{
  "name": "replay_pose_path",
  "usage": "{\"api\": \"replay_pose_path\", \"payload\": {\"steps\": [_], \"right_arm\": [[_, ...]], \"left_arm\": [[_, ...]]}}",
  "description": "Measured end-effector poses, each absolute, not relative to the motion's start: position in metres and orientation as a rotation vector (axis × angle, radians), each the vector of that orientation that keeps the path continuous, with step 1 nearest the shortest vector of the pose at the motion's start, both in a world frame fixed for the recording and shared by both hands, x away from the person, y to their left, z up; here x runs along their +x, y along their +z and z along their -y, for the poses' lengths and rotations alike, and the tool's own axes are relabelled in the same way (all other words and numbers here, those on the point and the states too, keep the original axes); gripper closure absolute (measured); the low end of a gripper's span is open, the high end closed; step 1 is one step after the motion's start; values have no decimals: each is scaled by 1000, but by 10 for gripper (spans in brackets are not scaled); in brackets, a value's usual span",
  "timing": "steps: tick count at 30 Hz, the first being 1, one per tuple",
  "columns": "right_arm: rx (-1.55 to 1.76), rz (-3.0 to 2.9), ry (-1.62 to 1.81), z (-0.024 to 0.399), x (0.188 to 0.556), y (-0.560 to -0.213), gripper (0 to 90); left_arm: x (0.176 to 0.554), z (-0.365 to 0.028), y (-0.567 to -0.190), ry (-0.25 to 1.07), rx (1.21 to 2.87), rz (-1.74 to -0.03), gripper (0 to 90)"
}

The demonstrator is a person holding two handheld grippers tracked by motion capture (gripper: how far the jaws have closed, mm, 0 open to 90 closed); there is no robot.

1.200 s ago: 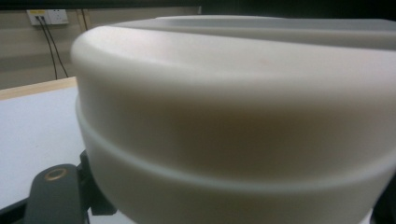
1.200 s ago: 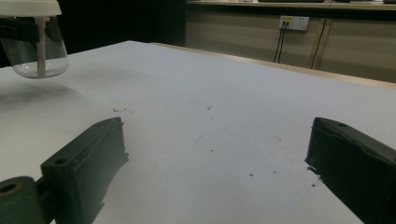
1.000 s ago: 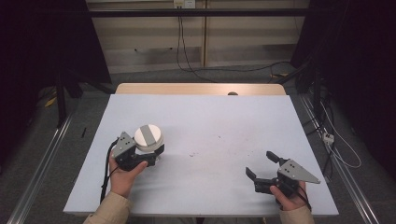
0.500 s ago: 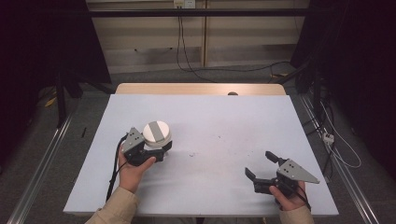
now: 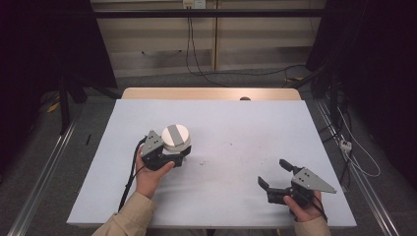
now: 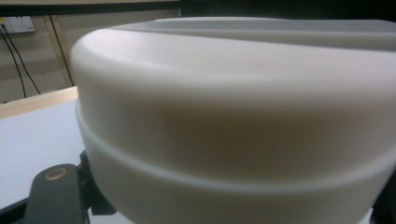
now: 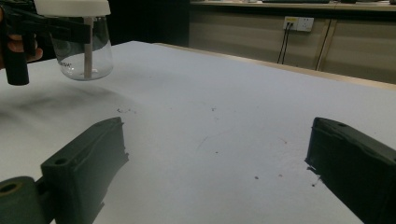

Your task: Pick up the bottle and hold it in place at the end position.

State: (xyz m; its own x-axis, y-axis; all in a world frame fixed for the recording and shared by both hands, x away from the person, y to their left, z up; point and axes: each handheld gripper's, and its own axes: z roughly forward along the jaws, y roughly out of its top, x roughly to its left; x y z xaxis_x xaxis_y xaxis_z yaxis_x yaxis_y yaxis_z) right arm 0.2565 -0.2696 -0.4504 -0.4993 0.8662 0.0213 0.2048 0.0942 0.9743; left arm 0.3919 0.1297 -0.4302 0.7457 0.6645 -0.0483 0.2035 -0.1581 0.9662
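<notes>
A clear glass jar with a white lid (image 5: 175, 137) is in my left gripper (image 5: 178, 151), whose jaws are shut on it just under the lid. This lid (image 6: 233, 116) bulks close in the left gripper view, with one black finger (image 6: 56, 196) at the bottom left. From the right gripper view the jar (image 7: 81, 42) appears to hang a little above the white table (image 5: 221, 123), a white stick inside it. My right gripper (image 5: 273, 173) rests near the front right, open, with nothing between its fingers (image 7: 84, 158).
The white tabletop carries small dark specks (image 5: 231, 145) near its middle. A wooden strip (image 5: 211, 93) runs along its far edge. Cables and a power strip (image 5: 345, 144) lie on the floor to the right, and metal rails flank the table.
My left hand has carried the jar to the right and a little farther from the person. The right gripper has stayed where it was, still open.
</notes>
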Motion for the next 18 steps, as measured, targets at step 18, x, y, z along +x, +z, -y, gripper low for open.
{"api": "replay_pose_path", "payload": {"steps": [18], "right_arm": [[1053,-1787,1441,270,257,-451,41]], "left_arm": [[404,-113,-432,462,1715,-692,184]]}}
